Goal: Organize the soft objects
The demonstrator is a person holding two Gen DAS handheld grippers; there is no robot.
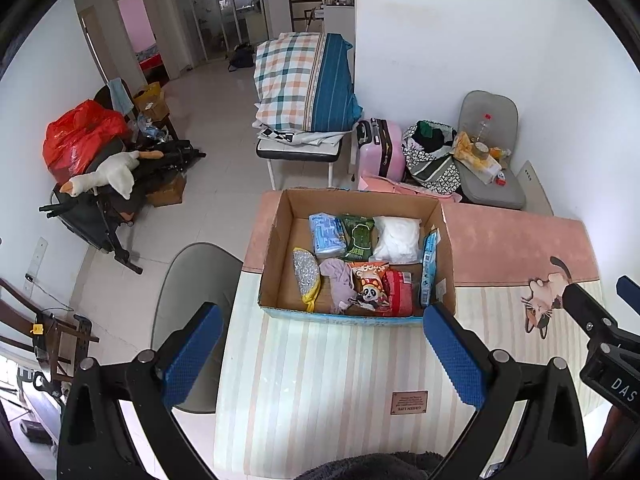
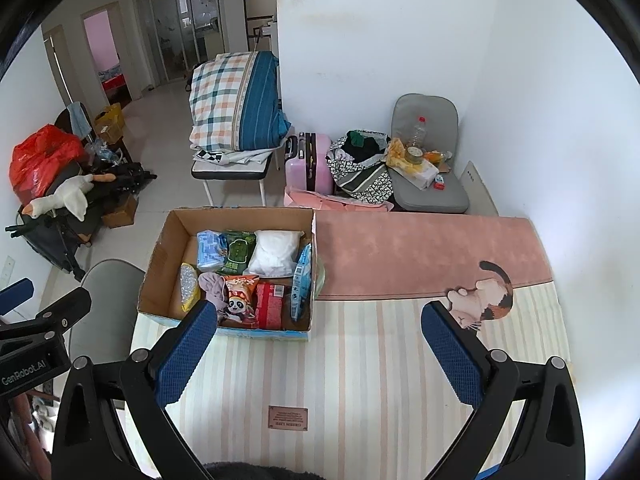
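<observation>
Soft objects already fill the cardboard box [image 1: 356, 312], which sits at your twelve o'clock on the striped table mat [image 1: 320, 380], its open top facing you. Inside, the packets lie in two rows: a blue tissue pack [image 1: 329, 235], a green wipes pack [image 1: 357, 238] and a white pouch [image 1: 398, 239] along the far wall, then a silvery scrubber [image 1: 306, 278], a crumpled lilac cloth [image 1: 339, 284], a panda snack bag [image 1: 370, 286] and a red packet [image 1: 400, 292] along the near wall. A slim blue packet [image 1: 430, 268] stands on edge against the wall at three o'clock, likely wedged there because the floor was full.

Your left gripper [image 1: 322, 354] hangs over the mat just short of the box, fingers spread wide with nothing between them. Your right gripper [image 2: 320, 354] is likewise spread and empty, its left finger crossing the box's near wall in view, with the cat print [image 2: 486, 298] at its one o'clock. Both sit high and back, which suits surveying rather than reaching. Judging by the bare mat, little seems left to gather; check the cloth, which looks loosest.
</observation>
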